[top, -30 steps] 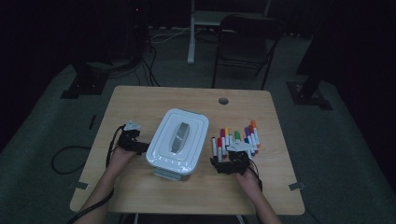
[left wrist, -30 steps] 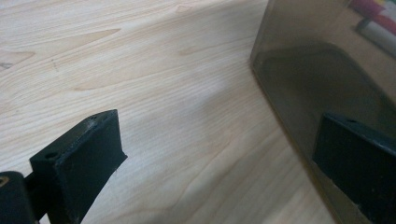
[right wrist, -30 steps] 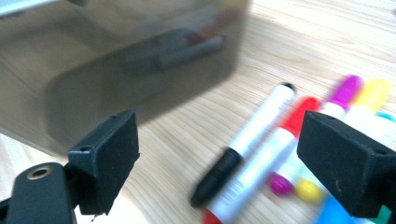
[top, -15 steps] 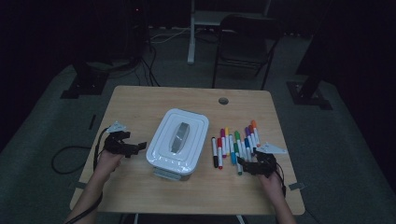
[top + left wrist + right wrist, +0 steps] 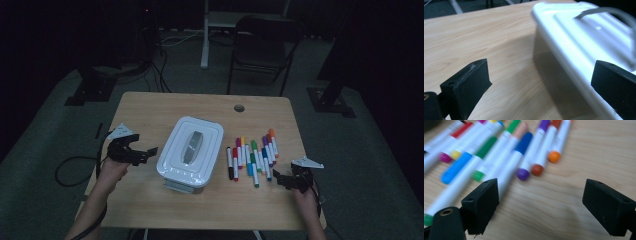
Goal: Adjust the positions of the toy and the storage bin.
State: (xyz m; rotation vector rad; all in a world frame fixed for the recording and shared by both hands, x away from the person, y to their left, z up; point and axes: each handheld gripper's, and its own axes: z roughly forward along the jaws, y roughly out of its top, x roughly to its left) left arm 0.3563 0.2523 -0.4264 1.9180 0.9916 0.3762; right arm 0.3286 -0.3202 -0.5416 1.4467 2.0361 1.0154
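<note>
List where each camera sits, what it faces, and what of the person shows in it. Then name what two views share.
High view: above the person's side, looking forward and down on the table; both forearms and each hand-held gripper show.
Left gripper view: rides the left hand-held gripper, facing the white lidded box; its jaws stand apart.
Right gripper view: rides the right hand-held gripper, facing the markers; jaws apart.
Shared: the high and left gripper views both show the box.

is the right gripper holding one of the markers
No, the right gripper stands open with bare table between its jaws, and the markers lie just ahead, untouched.
</note>
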